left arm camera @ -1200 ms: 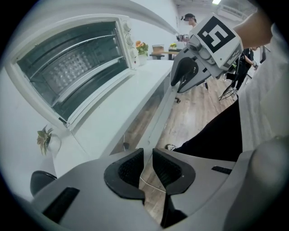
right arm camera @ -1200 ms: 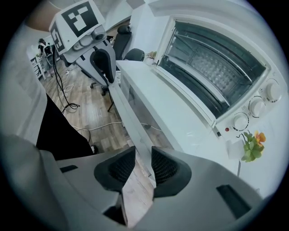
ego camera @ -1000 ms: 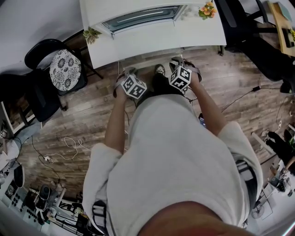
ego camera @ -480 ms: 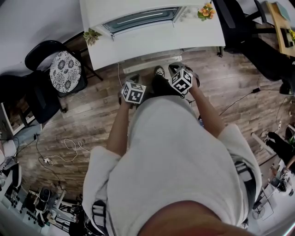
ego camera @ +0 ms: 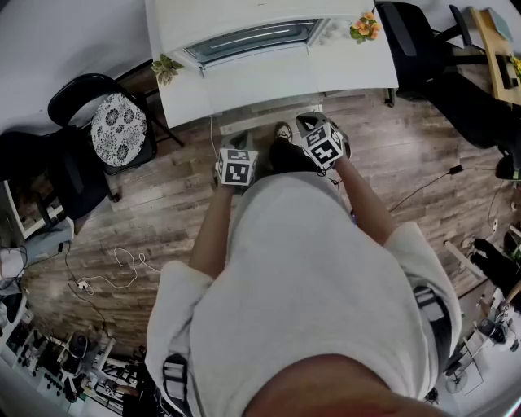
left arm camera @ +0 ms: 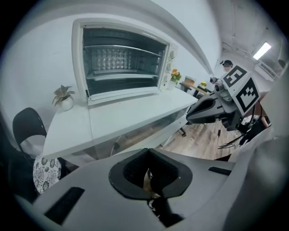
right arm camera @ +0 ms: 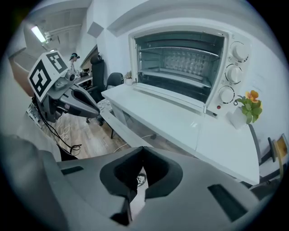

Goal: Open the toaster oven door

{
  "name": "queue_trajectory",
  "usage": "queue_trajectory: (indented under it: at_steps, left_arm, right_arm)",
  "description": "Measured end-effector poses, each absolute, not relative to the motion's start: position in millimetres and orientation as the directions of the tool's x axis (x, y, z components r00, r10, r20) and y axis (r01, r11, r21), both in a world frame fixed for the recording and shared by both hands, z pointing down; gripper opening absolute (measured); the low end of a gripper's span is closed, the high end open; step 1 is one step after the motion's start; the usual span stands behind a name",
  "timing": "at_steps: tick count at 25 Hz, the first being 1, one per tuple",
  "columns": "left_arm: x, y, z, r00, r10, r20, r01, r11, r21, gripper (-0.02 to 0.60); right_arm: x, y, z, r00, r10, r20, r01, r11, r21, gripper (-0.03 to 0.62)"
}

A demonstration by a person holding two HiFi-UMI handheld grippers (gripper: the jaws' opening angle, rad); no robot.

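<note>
The white toaster oven (left arm camera: 122, 58) stands at the back of a white table (ego camera: 269, 81). Its glass door (ego camera: 252, 37) is folded down and the wire racks inside show (right arm camera: 180, 58). Both grippers hang in front of my body, short of the table's front edge and touching nothing. My left gripper (ego camera: 230, 149) has its jaws closed together with nothing between them (left arm camera: 148, 170). My right gripper (ego camera: 313, 122) is also shut and empty (right arm camera: 141, 173). Each gripper shows from the side in the other's view, with a closed pointed tip.
A small potted plant (ego camera: 165, 67) sits at the table's left end and orange flowers (ego camera: 366, 20) at its right, beside the oven knobs (right arm camera: 232, 74). A black chair with a patterned cushion (ego camera: 118, 122) stands left, an office chair (ego camera: 423, 41) right. Cables (ego camera: 114, 265) lie on the wooden floor.
Both marker cubes have rolled and shifted a little toward the table. The oven and its door have not moved.
</note>
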State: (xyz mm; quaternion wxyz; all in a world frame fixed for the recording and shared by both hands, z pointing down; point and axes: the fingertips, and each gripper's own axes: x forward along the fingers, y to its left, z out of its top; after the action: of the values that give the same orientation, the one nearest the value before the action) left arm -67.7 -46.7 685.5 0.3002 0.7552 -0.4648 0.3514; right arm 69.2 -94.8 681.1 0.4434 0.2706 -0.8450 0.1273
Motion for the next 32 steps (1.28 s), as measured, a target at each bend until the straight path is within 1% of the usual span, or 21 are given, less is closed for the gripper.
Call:
queue_trajectory:
  at_steps: [4, 11, 18, 24, 32]
  left_arm:
    - [-70, -61, 673, 0.309, -0.545, 0.780, -0.925, -0.364, 0.112, 0.018]
    - [-65, -87, 648, 0.309, -0.619, 0.722, -0.931, -0.351, 0.098, 0.018]
    - [-65, -120, 613, 0.294, -0.732, 0.615, -0.947, -0.310, 0.084, 0.018]
    - [-73, -142, 565, 0.265, -0.824, 0.501, -0.962, -0.264, 0.075, 0.018]
    - [-88, -157, 497, 0.212, -0.904, 0.372, -0.976, -0.217, 0.028, 0.018]
  right_arm:
    - [65, -107, 672, -0.486, -0.380, 0.787, -0.604, 0.797, 0.012, 0.002]
    - [55, -132, 645, -0.512, -0.457, 0.727, -0.629, 0.776, 0.045, 0.002]
    - [39, -154, 609, -0.558, -0.524, 0.643, -0.638, 0.767, 0.072, 0.000]
    - [21, -173, 560, -0.601, -0.594, 0.534, -0.645, 0.755, 0.115, 0.001]
    - [16, -193, 485, -0.643, -0.673, 0.364, -0.679, 0.722, 0.136, 0.000]
